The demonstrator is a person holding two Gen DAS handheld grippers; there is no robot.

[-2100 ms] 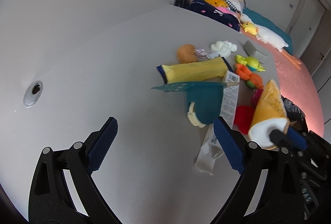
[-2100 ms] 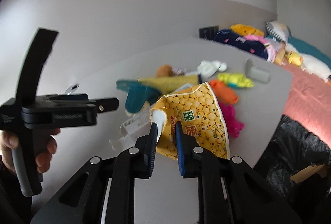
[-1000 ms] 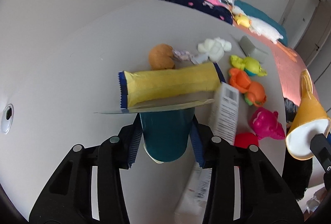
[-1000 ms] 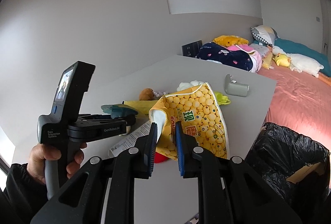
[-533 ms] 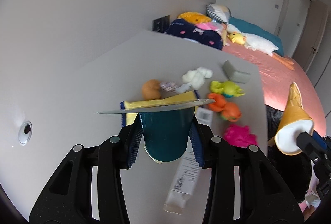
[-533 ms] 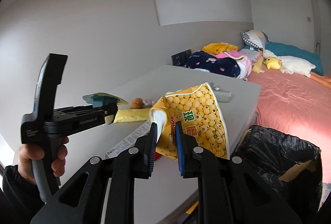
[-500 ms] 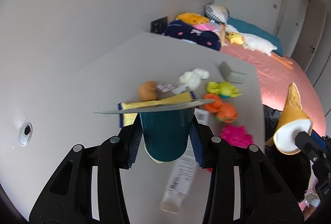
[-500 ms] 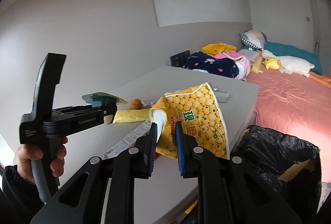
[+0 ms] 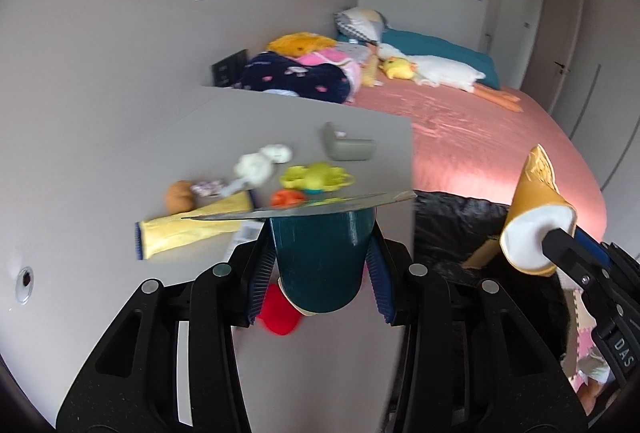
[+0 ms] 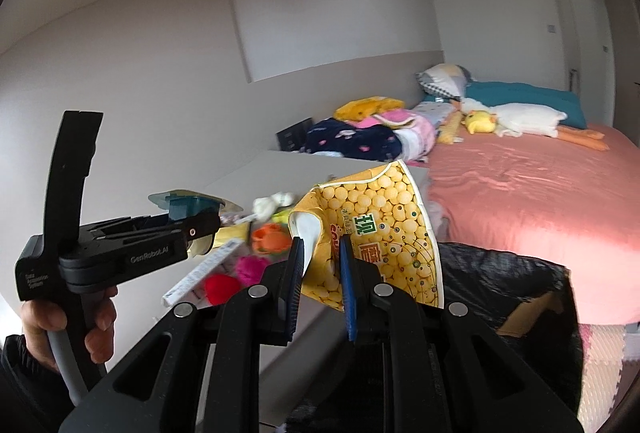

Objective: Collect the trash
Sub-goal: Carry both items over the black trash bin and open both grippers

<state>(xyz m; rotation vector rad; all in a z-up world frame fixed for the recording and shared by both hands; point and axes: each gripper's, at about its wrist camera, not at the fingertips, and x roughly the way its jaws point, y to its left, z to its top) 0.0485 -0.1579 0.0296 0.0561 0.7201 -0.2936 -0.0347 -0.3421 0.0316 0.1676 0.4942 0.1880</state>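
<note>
Cup [image 9: 320, 265], clamped by the left gripper [image 9: 318, 279], has been lifted; bag [image 9: 452, 229] lies at three o'clock for drop-off. Carton [image 10: 384, 229] is pinched by the right gripper [image 10: 322, 275].

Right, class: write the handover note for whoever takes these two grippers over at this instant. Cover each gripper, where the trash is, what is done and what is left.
Left gripper: jaws shut on the teal cup, its peeled lid sticking out flat on top; held above the table edge.
Right gripper: jaws shut on the yellow snack cup, held near the black trash bag.
Done: both cups are picked up off the grey table. Neither is in the bag yet.
Left: drop both into the bag, then fetch the yellow wrapper and the white barcode packet. The toys look like they stay.
</note>
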